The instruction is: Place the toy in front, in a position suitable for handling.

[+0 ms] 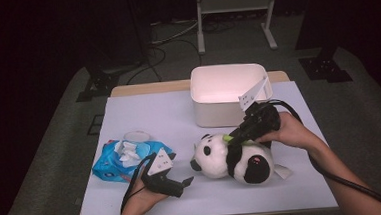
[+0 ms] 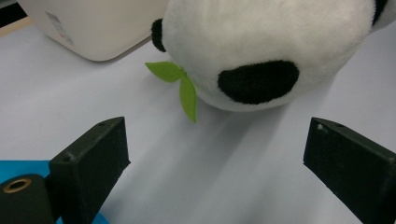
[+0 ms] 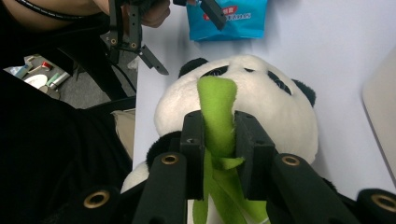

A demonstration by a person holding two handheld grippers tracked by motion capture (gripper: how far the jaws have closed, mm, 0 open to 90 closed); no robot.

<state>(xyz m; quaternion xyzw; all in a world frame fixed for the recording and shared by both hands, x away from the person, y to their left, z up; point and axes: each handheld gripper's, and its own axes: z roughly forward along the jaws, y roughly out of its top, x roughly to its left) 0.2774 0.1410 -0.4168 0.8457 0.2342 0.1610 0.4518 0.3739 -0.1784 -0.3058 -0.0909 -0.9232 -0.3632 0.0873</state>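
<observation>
Green felt, soft and floppy, is pinched between the pads of my right gripper: that is the bamboo stalk of the plush panda, and the jaws have closed snugly on it. The panda is fuzzy, white with black patches, rounded and plump, lying on the pale sheet over the table just in front of the white bin, a smooth rounded box with an open top. From the high view its long axis runs across the table, head toward my left gripper, black-footed rump toward my right side.

My left gripper view looks low along the sheet: a white furry curve with a black patch and two small green leaves sticking out and drooping beside it, a detail the high view cannot resolve. My left jaws stand wide apart with nothing between them, resting near the panda's head. My right gripper view shows the stalk rising straight up between the pads, over the panda's face. The blue wipes pack, crinkly and glossy, lies just beside my left hand.
</observation>
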